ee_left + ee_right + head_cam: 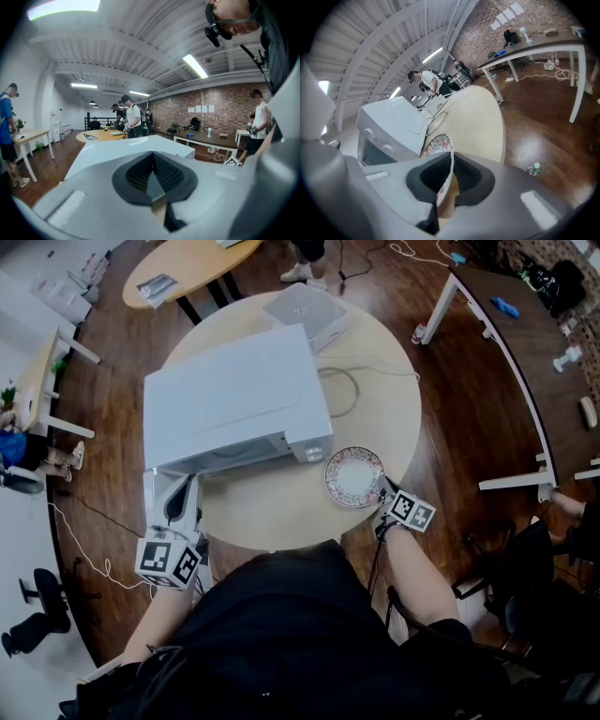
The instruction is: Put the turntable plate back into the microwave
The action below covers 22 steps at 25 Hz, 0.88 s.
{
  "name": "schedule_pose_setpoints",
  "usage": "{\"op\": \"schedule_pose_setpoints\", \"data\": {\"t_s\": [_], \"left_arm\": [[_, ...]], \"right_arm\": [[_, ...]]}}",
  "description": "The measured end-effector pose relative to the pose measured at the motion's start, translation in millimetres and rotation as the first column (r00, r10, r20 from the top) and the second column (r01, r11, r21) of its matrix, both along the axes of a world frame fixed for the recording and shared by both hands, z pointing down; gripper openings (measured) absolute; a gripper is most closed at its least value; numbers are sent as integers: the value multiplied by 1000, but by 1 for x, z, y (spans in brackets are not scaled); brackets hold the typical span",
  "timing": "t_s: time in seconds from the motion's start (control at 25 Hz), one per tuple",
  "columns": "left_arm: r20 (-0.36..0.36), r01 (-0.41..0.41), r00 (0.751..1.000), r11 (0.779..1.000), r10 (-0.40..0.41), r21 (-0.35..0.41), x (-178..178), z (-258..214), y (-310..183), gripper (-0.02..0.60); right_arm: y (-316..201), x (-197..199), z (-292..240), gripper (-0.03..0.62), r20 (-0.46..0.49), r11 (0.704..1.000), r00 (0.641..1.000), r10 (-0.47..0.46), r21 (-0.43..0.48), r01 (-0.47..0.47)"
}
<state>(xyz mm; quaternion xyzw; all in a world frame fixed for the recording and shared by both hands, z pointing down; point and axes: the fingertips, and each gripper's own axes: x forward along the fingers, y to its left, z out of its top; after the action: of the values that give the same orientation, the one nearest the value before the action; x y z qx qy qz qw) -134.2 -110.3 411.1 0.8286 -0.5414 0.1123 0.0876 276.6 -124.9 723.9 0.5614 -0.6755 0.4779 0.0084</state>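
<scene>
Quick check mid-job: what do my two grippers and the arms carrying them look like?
Both the left gripper and right gripper have pale grey shells with black ribbed pads in a dark oval mouth. Each carries a cube of black-and-white square markers. The person wears a black top; the forearms are uncovered.

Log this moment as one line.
stage: plate pickup | right gripper: shut on plate rim | left gripper: shut on microwave door, held open | plate: beside microwave, not yet inside
</scene>
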Motion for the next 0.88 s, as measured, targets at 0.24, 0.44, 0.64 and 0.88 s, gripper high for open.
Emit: {"op": "schedule_pose_setpoints", "data": {"t_s": [0.24,0.44,0.64,0.88], "left_arm": [[-21,4,1000,1000,-4,-4,6,1,-1,5],[-20,8,1000,1000,-8,0,12,-1,-3,5],[-15,31,999,1000,-31,1,16,-3,-1,5],[-17,71,997,997,-71,-4,17,1,10,5]], "right_arm": [[2,-2,-6,17,84,1000,996,27,12,-28],[3,1,-4,17,153,999,987,53,2,-54],[9,7,5,17,273,989,951,147,-42,-141],[13,11,6,18,347,988,925,154,-33,-152]]}}
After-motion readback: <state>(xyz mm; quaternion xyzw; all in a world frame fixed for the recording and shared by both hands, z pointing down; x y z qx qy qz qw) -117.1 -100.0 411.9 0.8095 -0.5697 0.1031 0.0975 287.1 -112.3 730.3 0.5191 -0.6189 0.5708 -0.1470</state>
